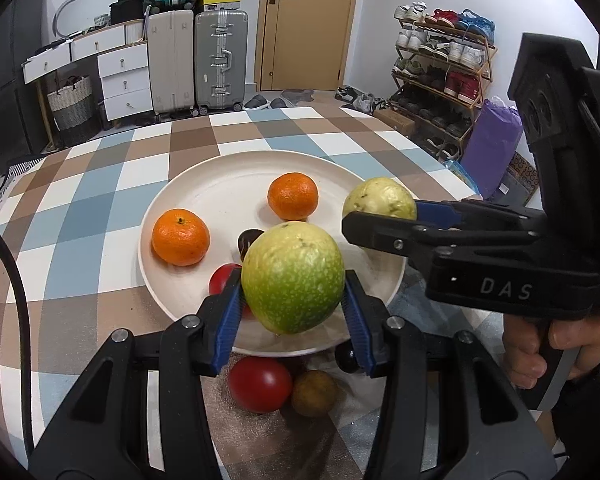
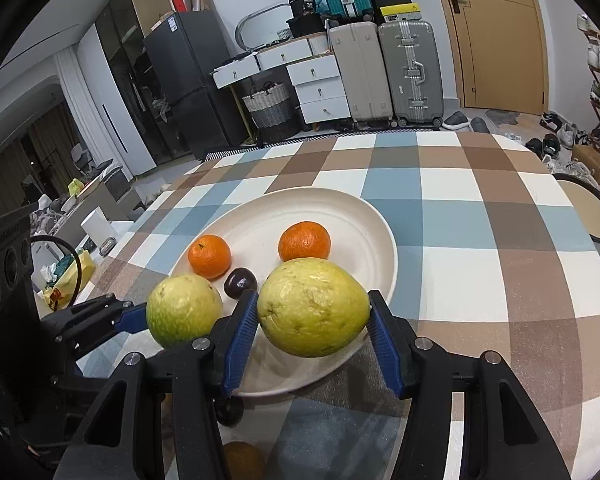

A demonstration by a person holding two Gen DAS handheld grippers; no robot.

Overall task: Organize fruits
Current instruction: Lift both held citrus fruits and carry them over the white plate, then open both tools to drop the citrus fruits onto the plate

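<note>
My left gripper is shut on a green guava and holds it over the near rim of the white plate. My right gripper is shut on a yellow guava, also over the plate; it shows in the left wrist view at the plate's right. On the plate lie two oranges, a dark plum and a red tomato, partly hidden. A second tomato, a brown fruit and a dark plum lie on the cloth below the left gripper.
The table carries a checked cloth in blue, brown and white. A round stool stands at the table's right edge. Suitcases, drawers and a shoe rack stand beyond the table.
</note>
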